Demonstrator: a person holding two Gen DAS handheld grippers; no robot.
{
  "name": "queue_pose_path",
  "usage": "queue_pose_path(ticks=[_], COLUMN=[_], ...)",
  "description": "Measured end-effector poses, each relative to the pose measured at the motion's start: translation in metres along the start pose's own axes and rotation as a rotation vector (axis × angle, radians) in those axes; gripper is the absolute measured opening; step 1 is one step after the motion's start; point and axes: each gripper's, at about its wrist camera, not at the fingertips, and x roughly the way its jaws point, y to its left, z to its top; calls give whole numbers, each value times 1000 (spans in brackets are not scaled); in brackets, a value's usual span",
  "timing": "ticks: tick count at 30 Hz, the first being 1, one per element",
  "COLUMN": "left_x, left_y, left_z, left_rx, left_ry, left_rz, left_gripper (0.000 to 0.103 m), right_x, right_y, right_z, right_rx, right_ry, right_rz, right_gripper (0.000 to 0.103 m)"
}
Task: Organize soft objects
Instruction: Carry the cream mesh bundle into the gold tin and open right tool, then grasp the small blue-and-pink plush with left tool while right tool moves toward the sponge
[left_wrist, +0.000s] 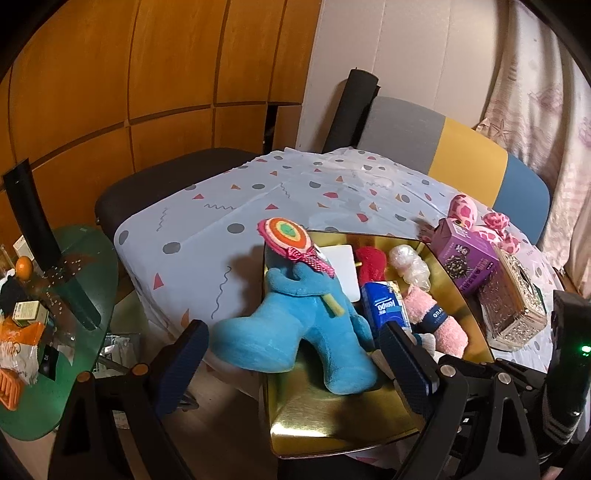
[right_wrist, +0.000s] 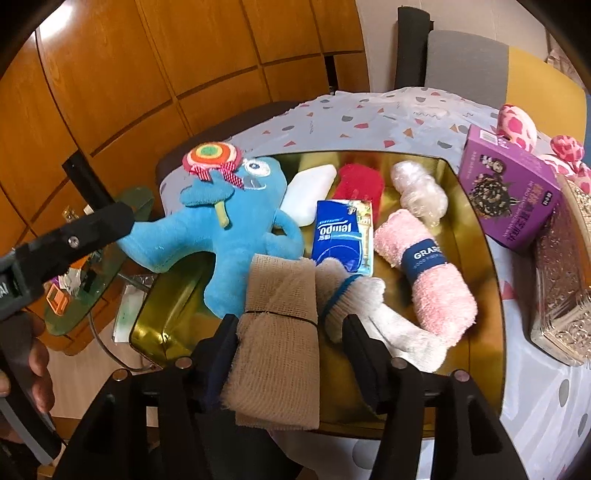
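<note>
Right hand-held gripper (right_wrist: 291, 332): jaws partly open over the near edge of the gold tray (right_wrist: 476, 206). A beige gauze bundle (right_wrist: 277, 332) lies between them, its left edge against the left finger (right_wrist: 225, 343) and a clear gap before the right finger (whether the pads press it cannot be told). Long axis of the bundle runs from the camera toward the tray's middle; a thin dark band crosses it midway.

Left hand-held gripper (left_wrist: 291, 354): jaws wide open, nothing held, poised at the tray's left near corner with the blue plush toy (left_wrist: 295, 332) in front of the gap, not touched.

Contents of the tray, placed relative to the blue plush toy:
- Blue plush toy: sprawled at the tray's left side, head toward the far rim, legs hanging over the left edge; felt lollipop (right_wrist: 212, 153) at its head.
- White pad (right_wrist: 310, 188): just right of its head.
- Red soft item (right_wrist: 358, 182): further right.
- Blue tissue pack (right_wrist: 343, 236): beside its body, long axis near-to-far.
- White sock (right_wrist: 380, 314): right of the bundle, slanting to the near right.
- Pink rolled towel (right_wrist: 428, 273): right again, same slant.
- Clear plastic wad (right_wrist: 417, 192): far right.

Outside the tray, on the surface (left_wrist: 221, 206): purple box (right_wrist: 509, 192).
</note>
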Motion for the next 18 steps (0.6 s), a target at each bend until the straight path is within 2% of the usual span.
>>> queue_pose_path(ticks=[10, 18], left_x=[-9, -8], left_y=[-25, -71], left_z=[1, -6], left_rx=[64, 174], left_ry=[-14, 14], left_rz=[-33, -114], left_gripper=[94, 94], right_x=[-37, -82], right_y=[-17, -64], right_z=[-4, -16], right_rx=[42, 128], right_ry=[-88, -156], right_rz=[-28, -130], right_gripper=[59, 59])
